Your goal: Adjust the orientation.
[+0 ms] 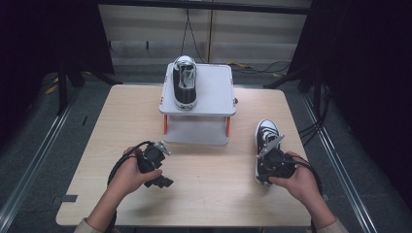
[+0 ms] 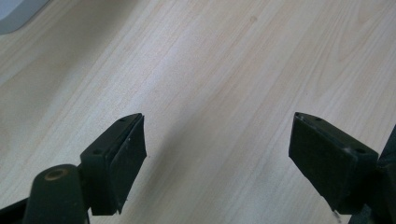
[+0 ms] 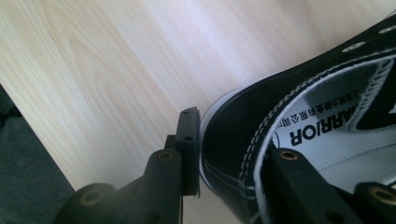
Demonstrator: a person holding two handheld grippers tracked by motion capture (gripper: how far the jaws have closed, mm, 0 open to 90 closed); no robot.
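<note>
Sneaker (image 1: 266,141), black/white, lies at table (image 1: 214,194) R edge, heel wall clamped in right gripper (image 1: 265,167): one jaw outside, other inside shoe. Left gripper (image 1: 163,167), jaws wide apart w/ nothing between, over bare wood. Farther back: second sneaker (image 1: 184,82) atop white stand (image 1: 214,87).

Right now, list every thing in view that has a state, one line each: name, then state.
left gripper: open, nothing between its jaws, over bare table.
right gripper: shut on the near shoe's heel wall, one jaw outside, one inside.
near shoe: upright at the table's right, toe pointing away, gripped at the heel.
far shoe: upright on the rack's top shelf, ungripped.
rack: standing on the table, lower shelf bare.
</note>
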